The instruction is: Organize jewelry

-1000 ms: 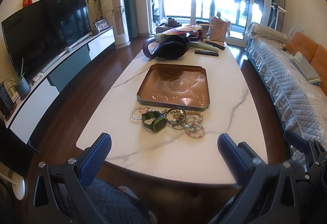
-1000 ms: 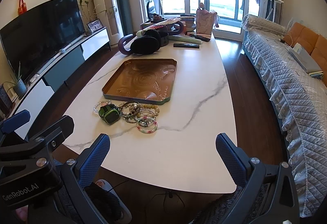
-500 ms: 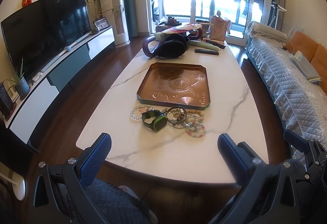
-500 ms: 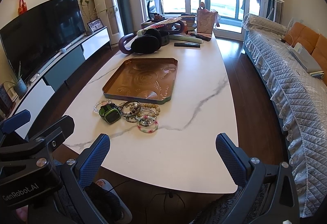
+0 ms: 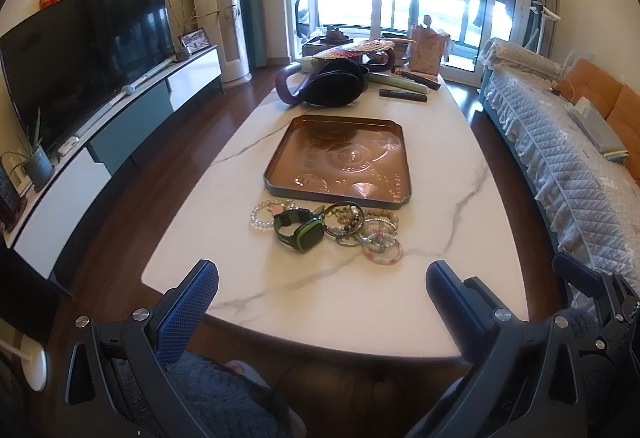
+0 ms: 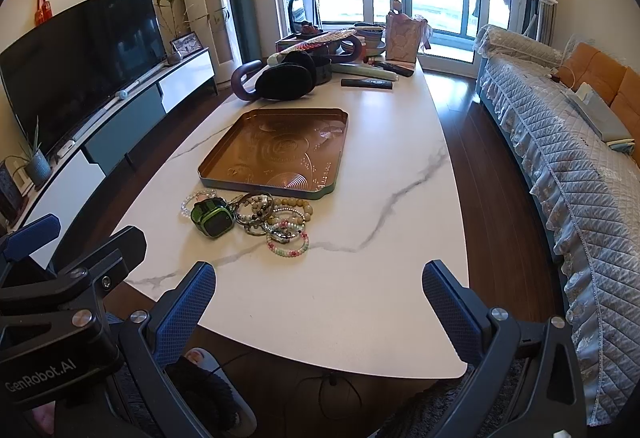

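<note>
A pile of jewelry lies on the white marble table (image 5: 440, 166) just in front of an empty copper tray (image 5: 340, 158) (image 6: 276, 150). In the pile are a green and black watch (image 5: 300, 232) (image 6: 212, 216), a clear bead bracelet (image 5: 264, 212) (image 6: 196, 198), a pink and green bead bracelet (image 5: 382, 252) (image 6: 288, 244) and several other bead bracelets (image 5: 348, 218) (image 6: 256, 208). My left gripper (image 5: 320, 298) hangs open over the near table edge, short of the pile. My right gripper (image 6: 318, 302) is open too, near the front edge, to the right of the pile.
At the far end of the table lie a black bag (image 5: 332, 86), a purple curved object (image 5: 286, 90), remote controls (image 5: 402, 95) and a pink bag (image 5: 428, 50). A TV (image 5: 80, 54) stands left, a covered sofa (image 5: 560, 158) right. The left gripper's body (image 6: 52, 310) shows in the right wrist view.
Both views have crept slightly closer to the table; the jewelry and tray have not moved, and both grippers stay open.
</note>
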